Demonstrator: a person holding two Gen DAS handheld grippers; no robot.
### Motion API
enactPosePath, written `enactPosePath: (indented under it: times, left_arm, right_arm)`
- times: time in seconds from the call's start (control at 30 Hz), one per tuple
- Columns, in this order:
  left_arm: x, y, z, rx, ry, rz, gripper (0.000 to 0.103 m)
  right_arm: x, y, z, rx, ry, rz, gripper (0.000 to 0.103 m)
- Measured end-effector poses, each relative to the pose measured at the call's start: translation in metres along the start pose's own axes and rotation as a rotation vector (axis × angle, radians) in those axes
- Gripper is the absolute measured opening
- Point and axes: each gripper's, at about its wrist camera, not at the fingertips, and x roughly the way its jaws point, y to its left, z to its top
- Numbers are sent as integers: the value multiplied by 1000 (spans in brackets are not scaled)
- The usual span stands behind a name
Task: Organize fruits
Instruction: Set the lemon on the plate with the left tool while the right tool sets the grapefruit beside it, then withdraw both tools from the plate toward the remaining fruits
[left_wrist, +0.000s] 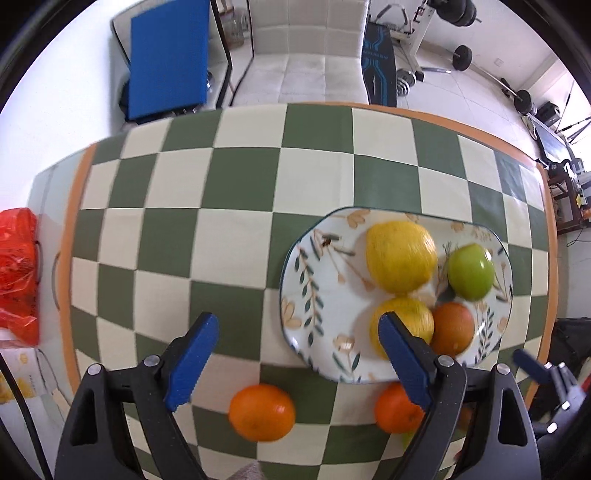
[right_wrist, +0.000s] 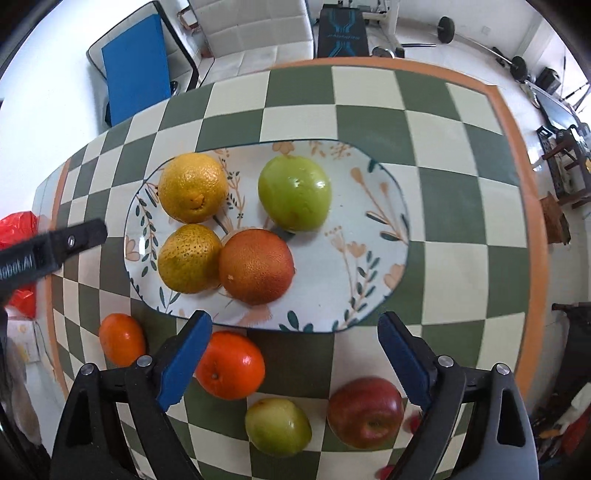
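A floral oval plate (right_wrist: 369, 192) (left_wrist: 310, 280) on the checkered table holds two yellow citrus fruits (right_wrist: 192, 187) (right_wrist: 188, 258), a green apple (right_wrist: 294, 192) and a dark orange (right_wrist: 255, 266). Loose on the cloth before the plate lie two tangerines (right_wrist: 231, 364) (right_wrist: 122, 339), a small green apple (right_wrist: 277, 425) and a red apple (right_wrist: 365, 410). My right gripper (right_wrist: 295, 354) is open above the near plate rim, empty. My left gripper (left_wrist: 299, 358) is open and empty, with a tangerine (left_wrist: 261, 411) below its gap and another tangerine (left_wrist: 395, 410) behind its right finger.
A red plastic bag (left_wrist: 16, 273) sits off the table's left edge. Beyond the far table edge stand a white chair (left_wrist: 303, 62) and a blue board (left_wrist: 168, 55). Gym gear fills the far right. The left gripper's body (right_wrist: 48, 247) reaches in at the right wrist view's left.
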Motion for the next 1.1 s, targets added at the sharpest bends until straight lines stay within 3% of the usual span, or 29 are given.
enactPosePath:
  times: [0.3,0.7,1.1]
  left_arm:
    - [-58,-7,-53,40,-114,20,89]
    - [-132,-13,-107,47,-212,-47,89]
    - [-185,-13,-144,76,-309,-64,89]
  right_arm:
    - [-67,-3,-34,25,-103,-18,94]
    - [-156,10,-86,-5,-231,-22,94]
    - [-213,21,-126,-5,-328,-13,93]
